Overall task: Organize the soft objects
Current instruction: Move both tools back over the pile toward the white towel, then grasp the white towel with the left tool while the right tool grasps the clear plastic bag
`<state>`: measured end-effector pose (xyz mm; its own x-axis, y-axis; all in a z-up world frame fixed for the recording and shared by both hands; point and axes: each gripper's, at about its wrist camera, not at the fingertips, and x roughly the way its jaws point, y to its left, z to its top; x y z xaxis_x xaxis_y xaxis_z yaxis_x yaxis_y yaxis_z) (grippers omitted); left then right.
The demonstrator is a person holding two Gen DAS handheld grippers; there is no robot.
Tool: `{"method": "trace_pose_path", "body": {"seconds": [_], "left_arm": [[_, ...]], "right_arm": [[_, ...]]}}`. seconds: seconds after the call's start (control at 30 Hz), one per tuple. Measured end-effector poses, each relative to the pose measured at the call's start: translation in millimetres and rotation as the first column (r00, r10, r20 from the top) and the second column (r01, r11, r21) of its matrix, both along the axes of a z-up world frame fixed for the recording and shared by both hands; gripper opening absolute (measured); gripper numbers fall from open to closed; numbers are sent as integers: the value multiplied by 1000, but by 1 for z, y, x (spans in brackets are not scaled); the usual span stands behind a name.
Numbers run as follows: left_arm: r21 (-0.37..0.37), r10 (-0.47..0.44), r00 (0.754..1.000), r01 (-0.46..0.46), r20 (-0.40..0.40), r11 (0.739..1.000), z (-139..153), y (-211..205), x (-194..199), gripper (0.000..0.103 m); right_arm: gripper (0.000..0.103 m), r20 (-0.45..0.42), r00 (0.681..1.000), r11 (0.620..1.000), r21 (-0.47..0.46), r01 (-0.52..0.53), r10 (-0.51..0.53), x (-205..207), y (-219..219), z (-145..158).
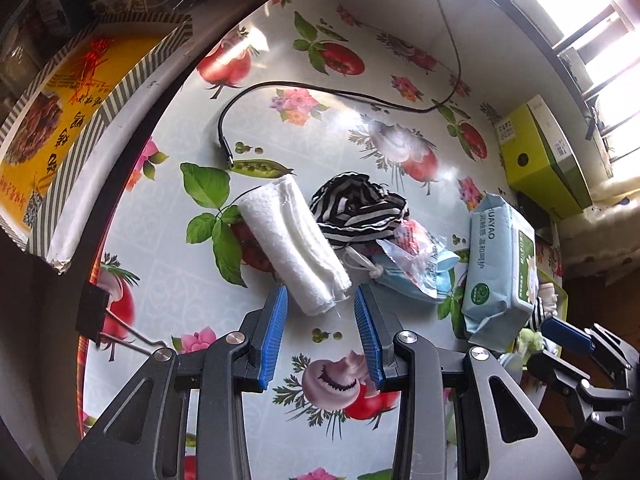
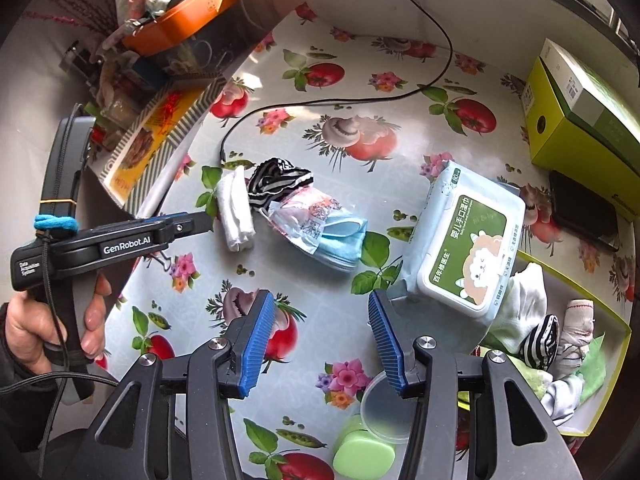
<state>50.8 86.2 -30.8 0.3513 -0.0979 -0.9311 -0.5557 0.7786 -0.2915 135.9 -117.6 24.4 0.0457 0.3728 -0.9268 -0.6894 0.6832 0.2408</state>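
Observation:
A folded white towel (image 1: 294,240) lies on the flowered table, with a black-and-white striped cloth (image 1: 358,208) and a blue face mask pack (image 1: 416,272) right of it. My left gripper (image 1: 320,300) is open, its blue pads on either side of the towel's near end, not touching. In the right wrist view the towel (image 2: 236,216) sits just past the left gripper's tip. My right gripper (image 2: 320,312) is open and empty above bare tablecloth. A wet-wipes pack (image 2: 464,240) lies just right of it. A yellow-green box (image 2: 612,364) at the right holds socks and cloths.
A black cable (image 1: 320,92) curls across the far table. A lime carton (image 2: 580,120) and a dark phone (image 2: 584,208) stand at the back right. A striped menu card (image 1: 60,128) leans at the left. A green jar with clear lid (image 2: 372,436) sits under my right gripper.

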Motion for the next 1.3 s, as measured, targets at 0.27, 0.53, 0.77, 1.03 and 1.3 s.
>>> {"method": "trace_pose_path", "body": {"seconds": [0.27,0.53,0.77,1.03,1.3], "left_arm": [[-35,100,995,-101,-29,994,-26,19,13,36],[-42,109,992,-112,-58,993,-43,19,30,37],[-48,87,993,-91,-77,995,-53,20,20,37],[-15,28,999,-29,-40,999,-40,17,-1,18],[-12,20,998,-21,-64,1000,-46,21,-20,18]], "right_arm": [[49,-8,1000,1000,-14,-5,5,2,5,-5],[49,-14,1000,999,-28,-20,20,7,17,-11],[49,-10,999,998,-28,-50,50,16,41,-19],[49,-51,996,997,-29,-75,73,35,75,-43],[49,-93,991,993,-57,-103,97,43,101,-72]]}}
